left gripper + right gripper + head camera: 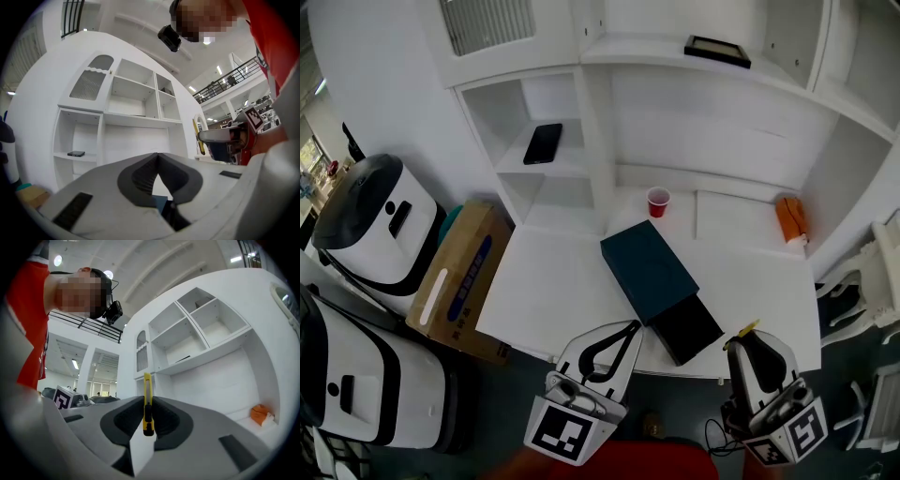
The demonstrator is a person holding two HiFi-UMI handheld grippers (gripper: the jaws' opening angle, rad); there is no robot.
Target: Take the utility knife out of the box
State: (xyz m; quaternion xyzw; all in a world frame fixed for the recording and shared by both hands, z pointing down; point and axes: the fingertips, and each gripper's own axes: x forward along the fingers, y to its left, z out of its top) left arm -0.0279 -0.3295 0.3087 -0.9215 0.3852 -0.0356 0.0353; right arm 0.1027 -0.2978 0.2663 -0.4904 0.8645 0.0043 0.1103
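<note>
A yellow utility knife [147, 386] stands upright between the pads of my right gripper [148, 401], which is shut on it. In the head view the right gripper [741, 339] is held off the table's front edge, with the knife's yellow tip [742, 332] showing at its jaws. The dark teal box [647, 267] lies on the white table [553, 281], its black drawer [686, 328] slid out toward me. My left gripper [633, 326] is shut and empty, its tips just left of the drawer. In the left gripper view its jaws [157, 155] meet with nothing between them.
A red cup [658, 201] and an orange thing [790, 217] sit at the table's back. A black phone [543, 143] lies on a shelf and a black frame [717, 49] on top. A cardboard box [459, 281] and white machines [370, 225] stand to the left.
</note>
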